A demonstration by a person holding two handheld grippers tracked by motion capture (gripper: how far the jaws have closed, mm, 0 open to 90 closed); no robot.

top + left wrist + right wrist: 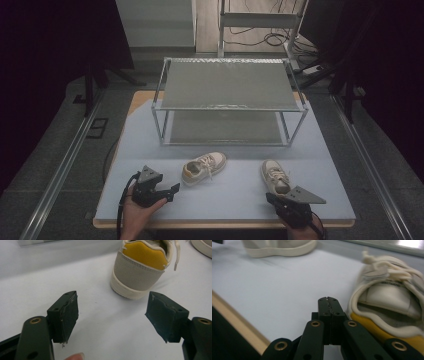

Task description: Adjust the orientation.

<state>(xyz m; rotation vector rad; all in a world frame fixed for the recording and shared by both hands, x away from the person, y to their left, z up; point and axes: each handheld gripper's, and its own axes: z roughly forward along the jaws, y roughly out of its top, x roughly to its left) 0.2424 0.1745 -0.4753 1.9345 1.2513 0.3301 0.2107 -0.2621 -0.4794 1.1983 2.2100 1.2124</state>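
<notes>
At the near edge of the counter (pixel 150 200), the left hand-held gripper (pixel 167 192) is sitting with its jaws standing wide apart and nothing between them, and the left shoe (pixel 203 167) is lying just beyond it at about one o'clock, close but not touching. That shoe is resting on its sole with its long axis running from seven o'clock at the heel to one o'clock at the toe, so its grey-and-yellow heel (pixel 140 272) is facing the open jaws almost squarely in the left gripper view. The right shoe (pixel 275 176) is lying well apart from the first, toe at eleven o'clock and heel at five, and the right hand-held gripper (pixel 272 199) is sitting right at that heel with its jaws pressed together on nothing; in the right gripper view the closed tip (pixel 329 301) is lying just beside the yellow-lined heel collar (pixel 384 322), at the gripper's two o'clock. Each gripper is nearer its own shoe, and I judge the left one readier to grasp. The two-tier wire rack (pixel 227 102) is standing empty at twelve o'clock behind both shoes.
</notes>
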